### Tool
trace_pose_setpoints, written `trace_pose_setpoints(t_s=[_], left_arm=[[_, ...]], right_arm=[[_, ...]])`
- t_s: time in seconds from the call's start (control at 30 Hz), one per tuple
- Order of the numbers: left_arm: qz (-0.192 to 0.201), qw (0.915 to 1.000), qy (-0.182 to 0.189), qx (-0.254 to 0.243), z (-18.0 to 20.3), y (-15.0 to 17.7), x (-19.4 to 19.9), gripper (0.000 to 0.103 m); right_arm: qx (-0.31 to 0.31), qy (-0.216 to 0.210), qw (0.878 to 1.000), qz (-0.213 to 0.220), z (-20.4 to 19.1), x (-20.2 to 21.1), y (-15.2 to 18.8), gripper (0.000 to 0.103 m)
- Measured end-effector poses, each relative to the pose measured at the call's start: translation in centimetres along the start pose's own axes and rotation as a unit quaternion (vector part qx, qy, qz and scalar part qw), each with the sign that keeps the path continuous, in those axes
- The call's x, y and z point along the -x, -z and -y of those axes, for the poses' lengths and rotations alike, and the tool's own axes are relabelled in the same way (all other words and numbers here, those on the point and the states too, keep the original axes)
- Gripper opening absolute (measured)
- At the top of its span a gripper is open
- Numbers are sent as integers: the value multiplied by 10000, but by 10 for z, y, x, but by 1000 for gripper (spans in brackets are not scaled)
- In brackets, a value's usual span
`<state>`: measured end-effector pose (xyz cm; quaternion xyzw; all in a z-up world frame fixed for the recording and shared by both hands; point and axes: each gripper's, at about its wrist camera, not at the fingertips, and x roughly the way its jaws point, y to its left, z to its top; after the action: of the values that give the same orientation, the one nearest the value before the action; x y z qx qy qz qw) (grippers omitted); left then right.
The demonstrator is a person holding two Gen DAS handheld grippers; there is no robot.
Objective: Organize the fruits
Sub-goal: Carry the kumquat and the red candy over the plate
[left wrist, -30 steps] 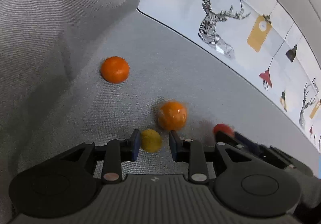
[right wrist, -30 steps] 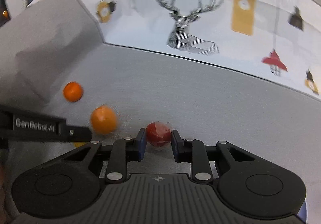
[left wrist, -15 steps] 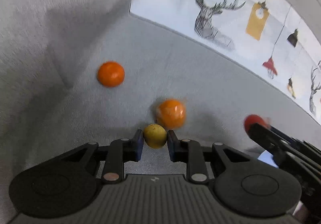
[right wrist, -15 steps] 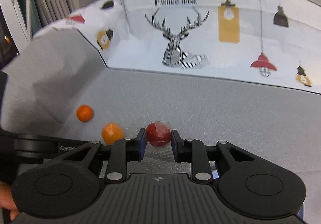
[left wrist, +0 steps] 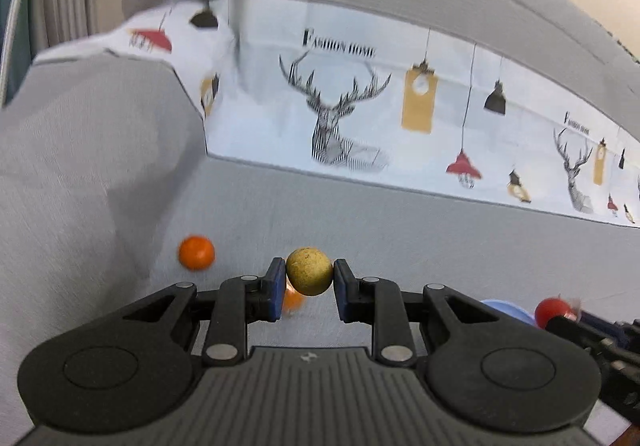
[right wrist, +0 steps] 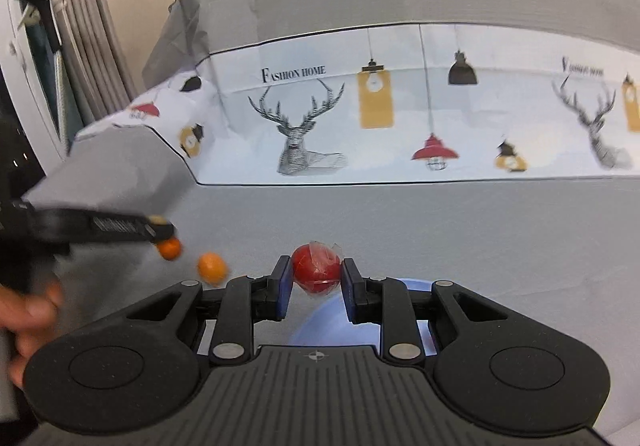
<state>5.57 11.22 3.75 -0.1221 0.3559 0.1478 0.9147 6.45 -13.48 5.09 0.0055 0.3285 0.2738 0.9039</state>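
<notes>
Left gripper (left wrist: 309,278) pinches the yellow-brown fruit (left wrist: 308,271), right gripper (right wrist: 316,278) the wrapped red fruit (right wrist: 316,273); keep both grips firm, lowering gently into the pale blue bowl (right wrist: 332,320).

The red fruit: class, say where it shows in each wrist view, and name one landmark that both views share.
Left wrist view: the red fruit sits at the far right edge, low, at the tip of the right gripper.
Right wrist view: the red fruit is low centre, clamped between that gripper's blue pads.
Shared landmark: the deer print under the words "Fashion home".
</notes>
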Motion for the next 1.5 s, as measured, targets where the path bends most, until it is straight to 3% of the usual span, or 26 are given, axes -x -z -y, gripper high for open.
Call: trace_pose_setpoints(t_s=[0.37, 0.83, 1.1, 1.27, 1.4, 1.5], left_arm=[[-189, 9998, -85, 49, 5, -7, -1, 28], [-88, 9998, -25, -162, 31, -1, 3, 28], [-15, 9976, 219, -654, 64, 9, 7, 28], [-261, 9966, 468, -629, 63, 10, -4, 28], [-682, 9891, 907, -939, 79, 23, -13, 28], [-651, 9833, 1148, -1256, 93, 31, -9, 28]], right_arm=[[339, 153, 9992, -113, 15, -6, 1, 27], [128, 321, 9994, -34, 61, 5, -2, 27], [-22, 558, 9984, 43, 84, 14, 1, 27], [-37, 624, 9980, 33, 87, 14, 1, 27], [-10, 625, 9980, -18, 85, 11, 1, 27], [27, 616, 9981, -51, 83, 8, 0, 27]])
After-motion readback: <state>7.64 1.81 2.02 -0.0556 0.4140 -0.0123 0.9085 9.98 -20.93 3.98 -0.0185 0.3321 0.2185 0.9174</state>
